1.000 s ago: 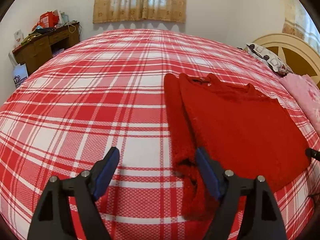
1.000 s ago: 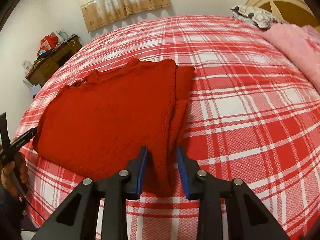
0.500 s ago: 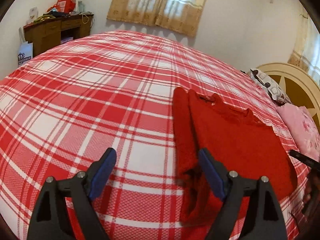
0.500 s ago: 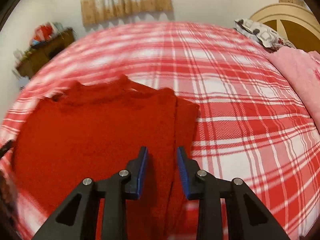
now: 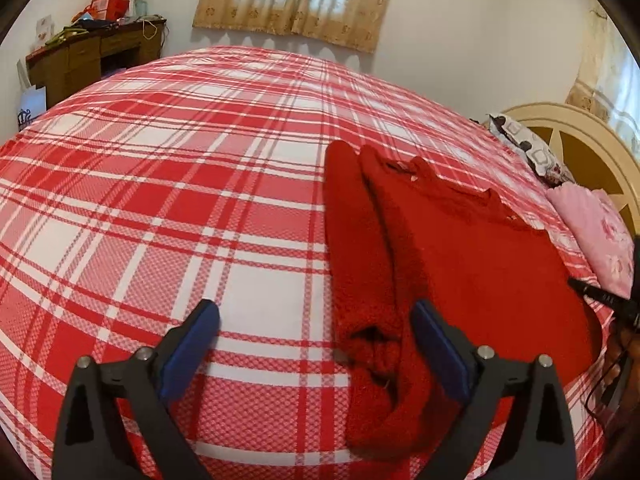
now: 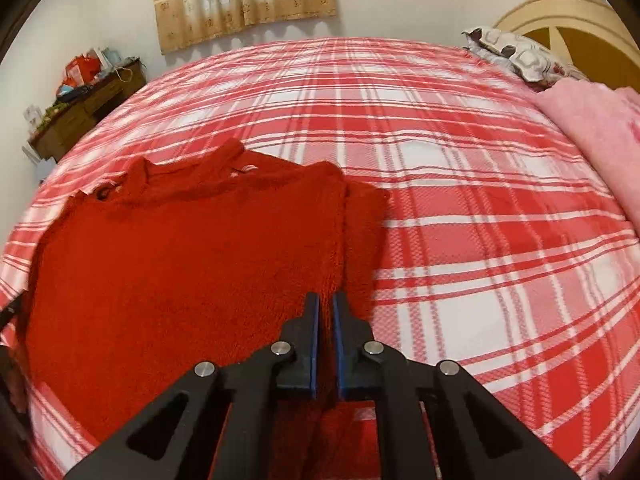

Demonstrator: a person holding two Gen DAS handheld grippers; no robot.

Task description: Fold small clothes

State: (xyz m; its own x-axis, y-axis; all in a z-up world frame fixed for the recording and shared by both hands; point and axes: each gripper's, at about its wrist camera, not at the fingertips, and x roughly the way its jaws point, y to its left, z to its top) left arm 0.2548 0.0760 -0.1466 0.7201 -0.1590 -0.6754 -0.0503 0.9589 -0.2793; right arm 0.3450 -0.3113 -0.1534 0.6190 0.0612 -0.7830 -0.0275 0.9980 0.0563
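A red knitted sweater (image 5: 460,248) lies flat on the red and white plaid bed, neck away from me, each sleeve lying along its side of the body. In the left wrist view my left gripper (image 5: 316,344) is wide open just above the left sleeve's cuff (image 5: 372,340), holding nothing. In the right wrist view the sweater (image 6: 180,264) fills the left half. My right gripper (image 6: 326,328) is shut on the sweater's right edge near the hem, with red fabric pinched between its blue pads.
The plaid bedspread (image 5: 160,200) covers the whole bed. A pink blanket (image 6: 600,140) and a patterned pillow (image 6: 516,56) lie by the cream headboard (image 5: 580,140) on the right. A cluttered wooden desk (image 5: 92,56) stands at the far left wall.
My right gripper has closed onto the sweater's right edge. My left gripper has stayed open, and its view has tilted up a little over the sleeve cuff.
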